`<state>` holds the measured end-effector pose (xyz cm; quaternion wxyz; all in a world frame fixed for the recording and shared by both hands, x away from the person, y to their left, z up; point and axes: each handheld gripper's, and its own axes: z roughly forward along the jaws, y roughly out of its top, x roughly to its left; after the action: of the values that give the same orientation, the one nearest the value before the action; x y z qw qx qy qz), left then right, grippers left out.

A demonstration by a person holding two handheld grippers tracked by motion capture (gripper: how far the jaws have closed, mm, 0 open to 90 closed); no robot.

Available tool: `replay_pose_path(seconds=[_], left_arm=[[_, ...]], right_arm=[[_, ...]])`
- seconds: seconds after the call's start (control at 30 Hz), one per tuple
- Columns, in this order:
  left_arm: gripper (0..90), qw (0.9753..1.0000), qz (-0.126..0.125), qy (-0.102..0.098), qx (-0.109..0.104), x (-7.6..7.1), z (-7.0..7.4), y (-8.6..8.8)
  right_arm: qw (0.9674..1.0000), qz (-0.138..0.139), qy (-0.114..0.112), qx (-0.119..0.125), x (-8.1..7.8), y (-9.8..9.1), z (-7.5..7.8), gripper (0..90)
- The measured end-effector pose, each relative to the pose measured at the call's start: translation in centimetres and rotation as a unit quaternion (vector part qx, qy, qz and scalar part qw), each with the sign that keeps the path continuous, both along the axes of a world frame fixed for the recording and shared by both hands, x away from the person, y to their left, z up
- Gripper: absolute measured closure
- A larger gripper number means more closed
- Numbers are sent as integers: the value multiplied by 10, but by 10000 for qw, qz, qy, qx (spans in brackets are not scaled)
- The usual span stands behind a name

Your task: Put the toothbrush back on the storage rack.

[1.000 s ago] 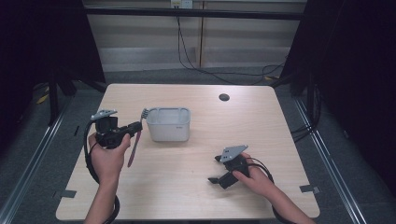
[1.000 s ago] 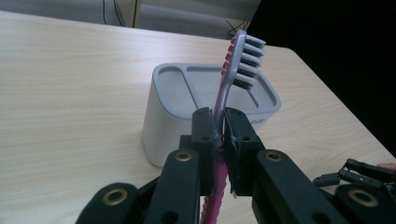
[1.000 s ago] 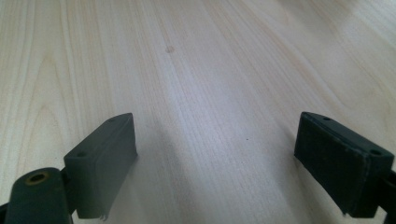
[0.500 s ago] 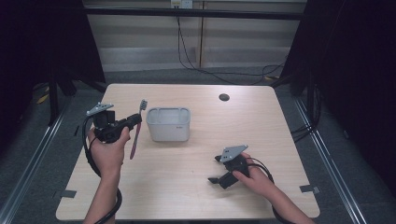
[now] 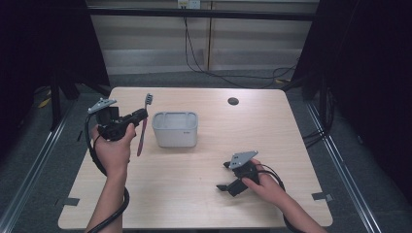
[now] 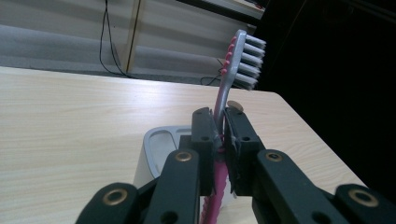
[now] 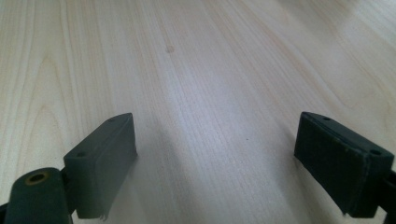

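High view, left gripper [image 5: 138, 115] raised, toothbrush [image 5: 143, 124] now upright, clamped

left gripper [image 5: 138, 115]: black, grey plate (three-cornered) | cable: black | jaws: screwed

This looks like a lab or recording booth, not a home. A plain light-wood table [image 5: 194, 194] stands alone on grey carpeted floor [image 5: 34, 165]. Black curtains [image 5: 369, 73] hang to either side of the table, and metal rails [image 5: 29, 179] run along the floor beside it. Behind the table, cables [image 5: 204, 58] trail down a bare panelled wall [image 5: 243, 43] from a socket [image 5: 188, 4].
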<state>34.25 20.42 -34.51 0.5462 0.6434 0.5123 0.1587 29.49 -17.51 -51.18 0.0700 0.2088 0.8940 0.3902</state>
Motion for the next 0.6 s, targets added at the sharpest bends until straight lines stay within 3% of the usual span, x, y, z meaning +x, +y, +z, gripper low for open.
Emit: replay_pose_path(seconds=[0.6], left_arm=[[833,9999,6,-98,56,22,4,-11]], right_arm=[[10000,5,-14,5,0,0,0,120]])
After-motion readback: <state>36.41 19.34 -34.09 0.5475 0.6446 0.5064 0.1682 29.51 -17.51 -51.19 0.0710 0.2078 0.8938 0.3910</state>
